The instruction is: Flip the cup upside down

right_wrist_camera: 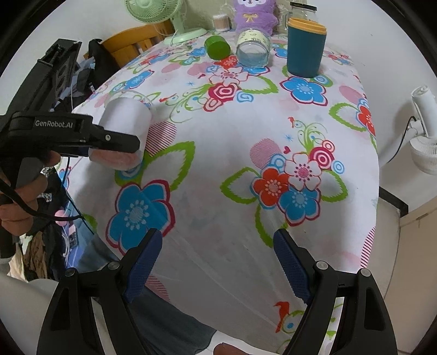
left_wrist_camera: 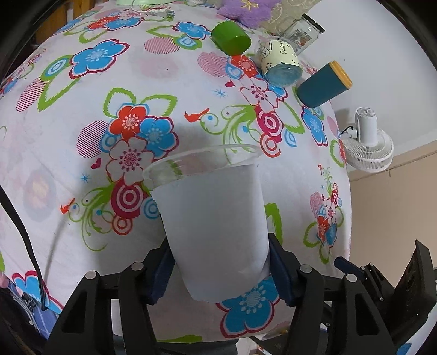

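A white plastic cup (left_wrist_camera: pixel 213 218) with a clear rim is held between the blue pads of my left gripper (left_wrist_camera: pixel 218 273), which is shut on its lower body. In the left wrist view its open mouth points away from the camera, over the flowered tablecloth (left_wrist_camera: pixel 109 82). In the right wrist view the same cup (right_wrist_camera: pixel 125 120) lies sideways in the left gripper (right_wrist_camera: pixel 109 139) above the table's left edge. My right gripper (right_wrist_camera: pixel 215 262) is open and empty, hovering over the near part of the table.
At the table's far end are a green cup (right_wrist_camera: pixel 217 47) on its side, a glass jar (right_wrist_camera: pixel 252 49) with a printed label on its side, and an upright teal tumbler (right_wrist_camera: pixel 306 46). A purple plush toy (right_wrist_camera: pixel 255 13), a green fan (right_wrist_camera: pixel 155 16) and a white fan (right_wrist_camera: pixel 426 142) surround the table.
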Motion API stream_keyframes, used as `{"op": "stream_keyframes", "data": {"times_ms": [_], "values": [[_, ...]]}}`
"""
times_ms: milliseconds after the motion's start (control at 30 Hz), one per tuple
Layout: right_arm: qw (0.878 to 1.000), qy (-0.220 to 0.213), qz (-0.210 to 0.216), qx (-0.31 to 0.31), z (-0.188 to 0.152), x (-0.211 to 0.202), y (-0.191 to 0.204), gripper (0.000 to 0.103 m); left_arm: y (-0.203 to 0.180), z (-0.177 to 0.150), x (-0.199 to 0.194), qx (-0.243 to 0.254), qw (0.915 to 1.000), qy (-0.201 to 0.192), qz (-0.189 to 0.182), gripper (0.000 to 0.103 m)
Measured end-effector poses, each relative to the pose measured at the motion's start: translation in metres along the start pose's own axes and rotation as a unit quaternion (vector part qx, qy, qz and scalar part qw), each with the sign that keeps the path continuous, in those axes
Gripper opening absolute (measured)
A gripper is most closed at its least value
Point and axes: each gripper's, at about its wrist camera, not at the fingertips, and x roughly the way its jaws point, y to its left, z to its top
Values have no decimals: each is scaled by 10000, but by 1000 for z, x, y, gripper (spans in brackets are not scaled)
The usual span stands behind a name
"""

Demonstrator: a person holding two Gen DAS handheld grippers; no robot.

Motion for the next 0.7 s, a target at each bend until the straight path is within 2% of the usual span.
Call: {"op": "stream_keyframes", "data": {"times_ms": [267,400,467,567,700], "values": [[9993,-266,235,-97,6,1,18,85,-2,8,-7,519,9977,382,184,64],[9987,-320,401,-63,7,6,24,85,-3,14,-14,898,9922,779,371,64],[9983,-348,469,-31,8,8,25,85,-4,17,-19,1148,9869,1002,535,64],[9976,-395,565,-19,7,9,28,85,-6,20,-23,1587,9731,1397,912,64],[9964,-493,683,-95,6,7,36,85,-9,22,-21,2101,9446,2097,1400,64]]}}
